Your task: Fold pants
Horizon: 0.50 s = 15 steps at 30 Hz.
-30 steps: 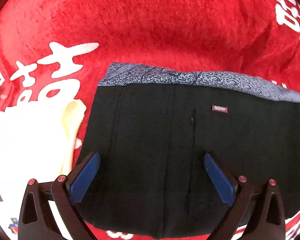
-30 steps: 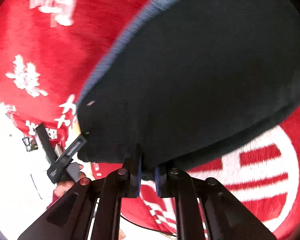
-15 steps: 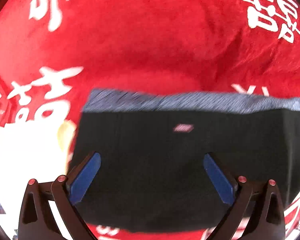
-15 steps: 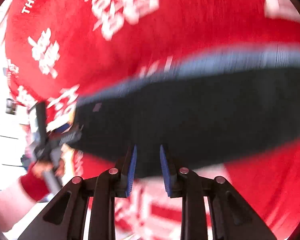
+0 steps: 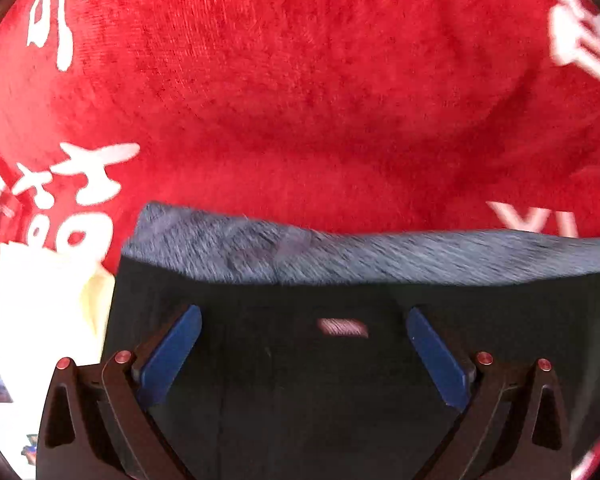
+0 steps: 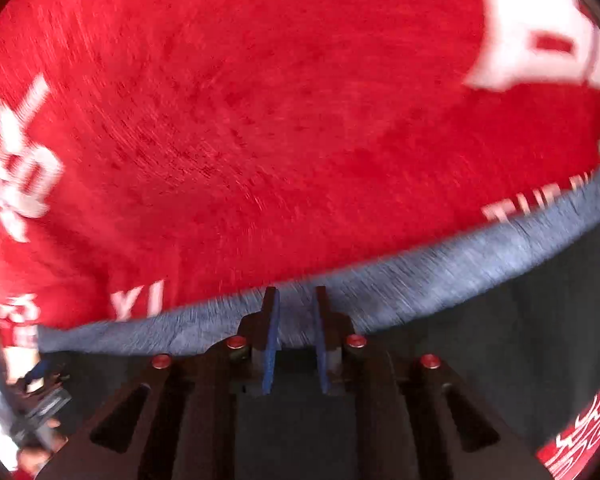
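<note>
Black pants (image 5: 340, 392) with a grey patterned waistband (image 5: 360, 254) and a small red label (image 5: 342, 327) lie flat on a red blanket (image 5: 300, 100). My left gripper (image 5: 303, 310) hangs wide open just above the black cloth below the waistband, its blue pads (image 5: 172, 352) touching nothing. In the right wrist view my right gripper (image 6: 296, 290) points down over the waistband (image 6: 460, 260). Its jaws stand a narrow gap apart and are closing, with no cloth pinched between them. The black pants (image 6: 540, 340) run to the right.
The red blanket (image 6: 260, 120) with white lettering fills the far side in both views. A white and cream sheet (image 5: 40, 300) lies left of the pants. The left tool and the hand holding it (image 6: 32, 412) show at the lower left of the right wrist view.
My right gripper let go of the pants edge it was pinching, parted its jaws and swung over to the waistband. My left gripper drifted, so the pants sit lower in its view.
</note>
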{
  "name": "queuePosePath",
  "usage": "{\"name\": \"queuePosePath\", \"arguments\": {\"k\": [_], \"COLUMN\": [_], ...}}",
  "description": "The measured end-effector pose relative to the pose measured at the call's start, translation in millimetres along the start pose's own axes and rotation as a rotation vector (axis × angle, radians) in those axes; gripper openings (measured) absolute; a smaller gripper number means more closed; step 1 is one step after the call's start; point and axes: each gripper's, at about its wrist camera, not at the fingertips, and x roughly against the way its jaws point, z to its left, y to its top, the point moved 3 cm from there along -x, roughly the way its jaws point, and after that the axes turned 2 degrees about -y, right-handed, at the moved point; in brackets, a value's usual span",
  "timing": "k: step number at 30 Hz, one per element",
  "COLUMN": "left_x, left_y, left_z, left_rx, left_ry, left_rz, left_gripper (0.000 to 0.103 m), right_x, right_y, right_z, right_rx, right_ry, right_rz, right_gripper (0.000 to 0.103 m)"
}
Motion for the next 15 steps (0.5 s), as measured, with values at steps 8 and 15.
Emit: {"name": "queuePosePath", "arguments": {"k": [8,15], "left_x": [41,21], "left_y": [-61,-91], "left_z": [-110,-117], "left_rx": [-0.174,-0.033], "left_ry": [-0.179,-0.222], "left_rz": [0.031,0.086], "left_gripper": [0.103,0.103], "right_x": [43,34], "right_y": [-85,-95], "right_z": [-34,-55], "right_rx": [0.078,0.038], "right_ry": [-0.088,0.029], "right_rz": [-0.007,-0.037], "right_gripper": [0.058,0.079]}}
